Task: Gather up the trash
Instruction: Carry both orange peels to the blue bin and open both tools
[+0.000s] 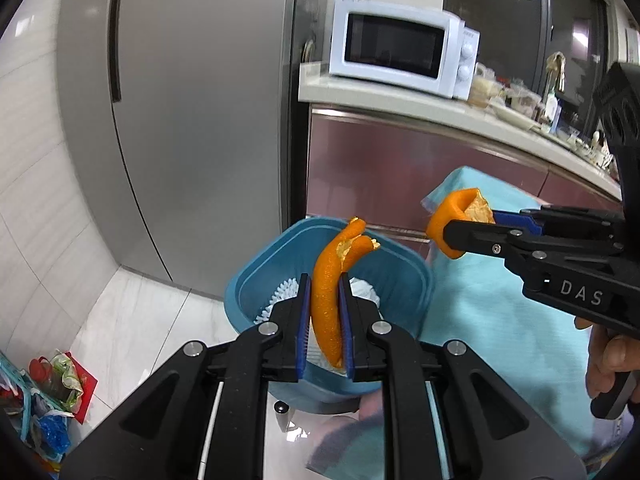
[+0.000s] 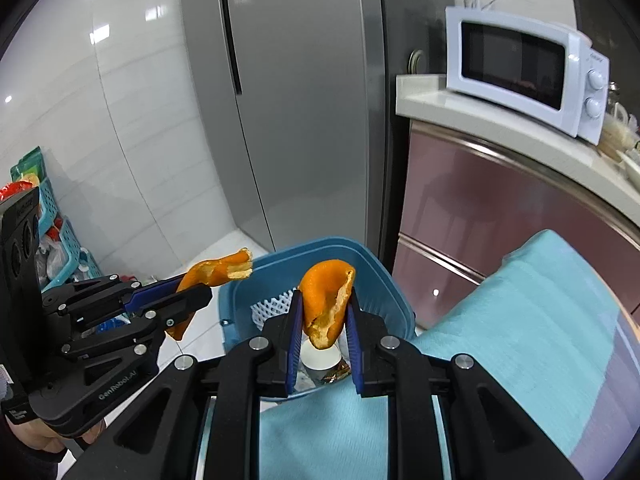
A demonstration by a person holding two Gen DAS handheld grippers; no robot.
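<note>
The left gripper (image 1: 324, 312) pinches a long curved strip of orange peel (image 1: 326, 296) between its blue-padded fingers, the strip standing nearly upright with its curled upper end reaching past the fingertips; from the right wrist view the same strip (image 2: 218, 274) juts out sideways above the floor just beside the bin. The right gripper (image 2: 324, 312) is clamped on a broad cupped piece of orange peel (image 2: 326, 300), whose pale inner pith faces the camera, and in the left wrist view that piece (image 1: 460, 220) hangs at the tip of the black fingers over the turquoise cloth (image 1: 500, 320). Both pieces are held in the air at or near the rim of a blue rounded-square plastic bin (image 1: 404, 264), which stands on the white tiled floor (image 1: 132, 312) against the edge of the cloth-covered surface. Inside the bin lie white netted foam wrapping (image 2: 272, 306), a white paper cup (image 2: 320, 356) and other crumpled scraps. A hand (image 1: 608, 360) grips the right gripper's handle. Behind stand a tall grey refrigerator (image 1: 200, 120) and a white microwave oven (image 1: 400, 48) on a pale kitchen counter (image 1: 400, 100) cluttered with small items. A turquoise basket of packaged goods (image 2: 52, 232) sits by the wall.
</note>
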